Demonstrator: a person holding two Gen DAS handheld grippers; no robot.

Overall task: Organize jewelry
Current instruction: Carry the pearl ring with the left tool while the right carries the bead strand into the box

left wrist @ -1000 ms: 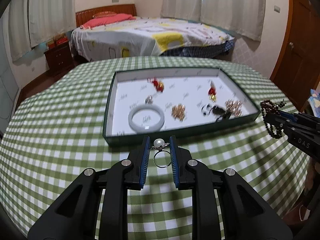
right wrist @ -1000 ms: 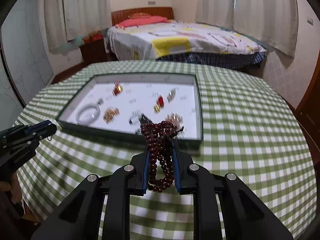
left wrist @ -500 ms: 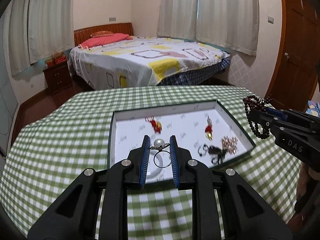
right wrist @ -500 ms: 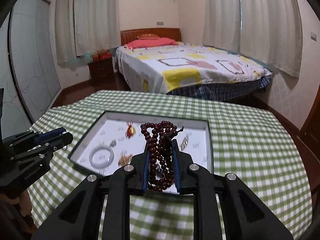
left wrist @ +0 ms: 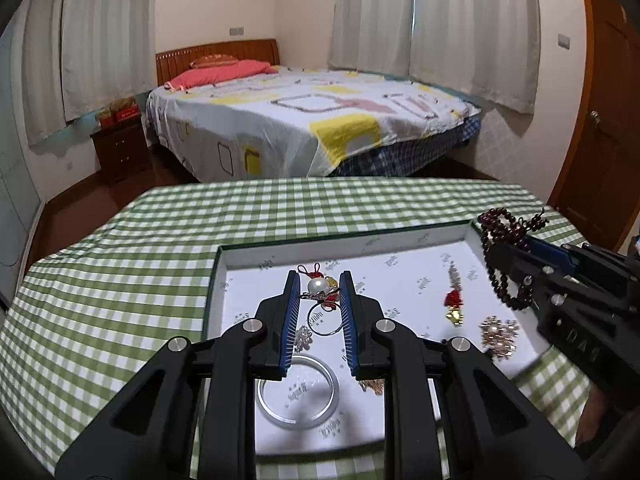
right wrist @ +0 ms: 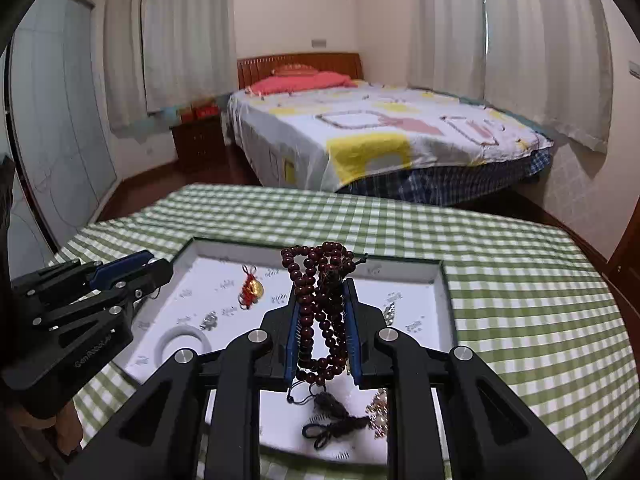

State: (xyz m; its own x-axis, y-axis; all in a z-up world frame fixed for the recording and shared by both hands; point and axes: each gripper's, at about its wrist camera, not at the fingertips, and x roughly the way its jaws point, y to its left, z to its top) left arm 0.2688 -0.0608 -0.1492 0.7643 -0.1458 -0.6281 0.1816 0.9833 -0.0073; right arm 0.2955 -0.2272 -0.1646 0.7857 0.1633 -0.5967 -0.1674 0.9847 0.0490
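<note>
Two hand-held grippers hang over a shallow, dark-green-rimmed tray with a white printed lining [left wrist: 404,236], which sits on a surface covered in a green-and-white checked cloth [left wrist: 120,280]. The left hand-held gripper [left wrist: 319,294] has its blue-padded jaws drawn narrow on a silver ring topped with a white pearl [left wrist: 318,287]; the ring's band hangs as a loop between the pads, above the tray's lining. The right hand-held gripper [right wrist: 323,308] is likewise narrowed, clamped on a bunched string of dark red-brown wooden beads [right wrist: 320,304], with loops spilling above the pad tips and a dark cord tail dangling below them (the tail's end looks knotted, though it is partly blurred). In the left wrist view that same bead string shows at the tray's right edge, carried by the other gripper. Lying loose in the tray are a pale jade-coloured bangle [left wrist: 298,392] near the front wall, a small red knotted charm with a gold piece [left wrist: 453,304] to the right, a rose-gold sparkling cluster [left wrist: 498,332] beside the right wall, and a small silver crystal piece [left wrist: 303,335] just beside the left gripper's finger. Another red-and-gold charm [right wrist: 250,286] lies toward the tray's far left in the right wrist view. Beyond the surface stands a bed with a patterned white and yellow cover [left wrist: 320,120].
</note>
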